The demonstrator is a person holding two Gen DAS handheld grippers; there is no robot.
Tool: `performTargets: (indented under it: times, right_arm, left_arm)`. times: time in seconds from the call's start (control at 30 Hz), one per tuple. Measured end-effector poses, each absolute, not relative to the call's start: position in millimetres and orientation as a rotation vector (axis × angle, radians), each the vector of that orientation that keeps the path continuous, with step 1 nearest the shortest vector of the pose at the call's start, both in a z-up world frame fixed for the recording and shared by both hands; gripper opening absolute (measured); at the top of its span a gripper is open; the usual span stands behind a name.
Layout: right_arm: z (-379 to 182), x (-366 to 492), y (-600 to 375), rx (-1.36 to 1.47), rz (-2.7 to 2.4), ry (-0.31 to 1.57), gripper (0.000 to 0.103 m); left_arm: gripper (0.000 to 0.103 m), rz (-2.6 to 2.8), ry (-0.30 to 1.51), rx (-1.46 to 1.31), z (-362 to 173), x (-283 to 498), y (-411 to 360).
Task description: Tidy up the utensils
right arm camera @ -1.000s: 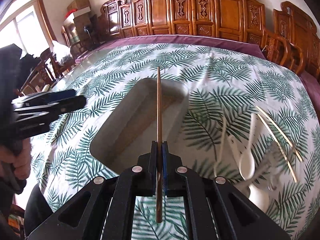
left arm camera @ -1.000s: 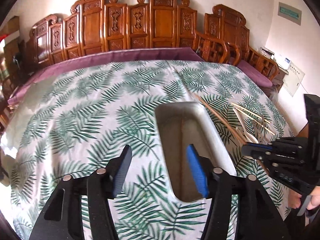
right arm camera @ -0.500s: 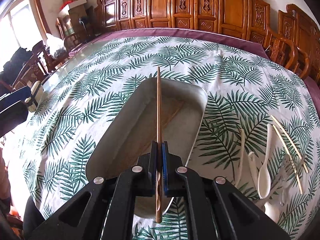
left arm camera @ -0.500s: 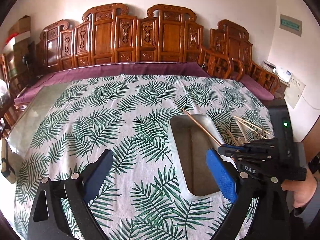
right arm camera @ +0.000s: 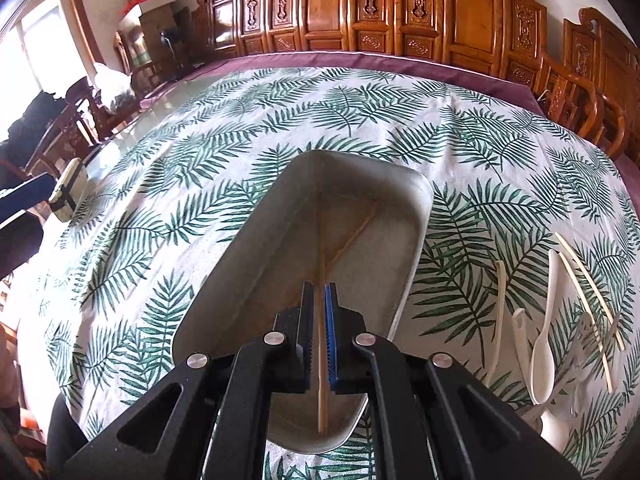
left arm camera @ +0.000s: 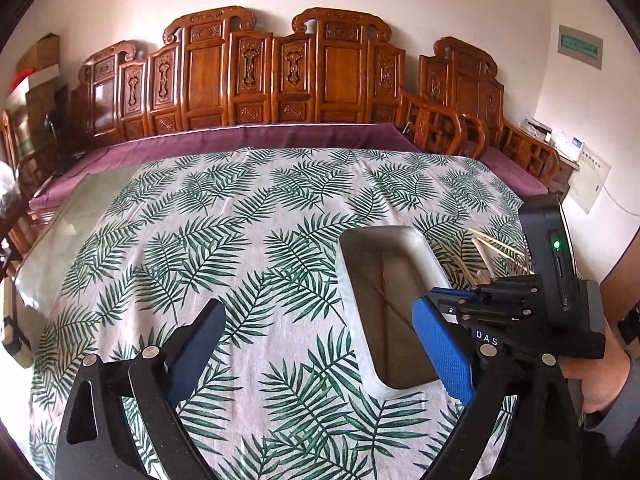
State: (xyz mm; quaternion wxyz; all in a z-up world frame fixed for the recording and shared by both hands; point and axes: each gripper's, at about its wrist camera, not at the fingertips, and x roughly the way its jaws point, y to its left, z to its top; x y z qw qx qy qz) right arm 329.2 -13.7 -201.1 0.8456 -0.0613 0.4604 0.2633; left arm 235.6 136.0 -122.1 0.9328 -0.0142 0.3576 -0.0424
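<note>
My left gripper (left arm camera: pixel 320 344) is black with silver screws and blue ribbed pads (left arm camera: pixel 444 350). My right gripper (right arm camera: pixel 319 336) matches, marked "DAS", green light lit, bare-skinned hand (left arm camera: pixel 600 384) behind it.

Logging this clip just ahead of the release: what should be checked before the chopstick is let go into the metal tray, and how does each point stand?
1. Chopstick lined up with the metal tray: ok, it runs lengthwise inside the rim.
2. Right gripper grip on it: cannot tell; the jaws stand narrowly around it, contact unclear.
3. Room in the tray: ok, only one other chopstick lies inside, diagonally.
4. Left gripper out of the way: ok, open and holding nothing.
5. All utensils sorted: not ok, the white spoon and others lie on the cloth right of the tray.
</note>
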Motion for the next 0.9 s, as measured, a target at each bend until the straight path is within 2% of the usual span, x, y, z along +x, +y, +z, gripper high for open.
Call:
performTargets:
  times: [0.27, 0.5, 0.57, 0.63, 0.67, 0.9]
  right_arm:
    - [-179.8, 321.7, -37.0, -0.105, 0.559, 0.917, 0.007]
    - [-163.2, 294.7, -114.4, -0.081, 0.481, 0.867, 0.007]
    - [-162.9, 287.1, -138.1, -0.084, 0.449, 0.862, 0.009]
    - [-164.2, 282.1, -161.8, -0.088, 0.417, 0.86, 0.019]
    - [-164.5, 279.5, -174.8, -0.088, 0.397, 0.858, 0.021]
    - [-171.2, 266.1, -245.9, -0.03, 0.317, 0.855, 0.022]
  left_arm:
    - [0.091, -0.099, 0.735, -0.022, -123.8, 233.3, 128.9]
    - [0.091, -0.134, 0.737, -0.006, -124.6, 228.7, 110.4]
    - [0.091, -0.153, 0.739, 0.003, -125.7, 227.0, 100.1]
    - [0.091, -0.169, 0.744, 0.017, -127.9, 226.5, 88.6]
    - [0.091, -0.176, 0.746, 0.022, -128.8, 226.0, 83.6]
    - [0.091, -0.243, 0.771, 0.045, -137.1, 230.5, 29.7]
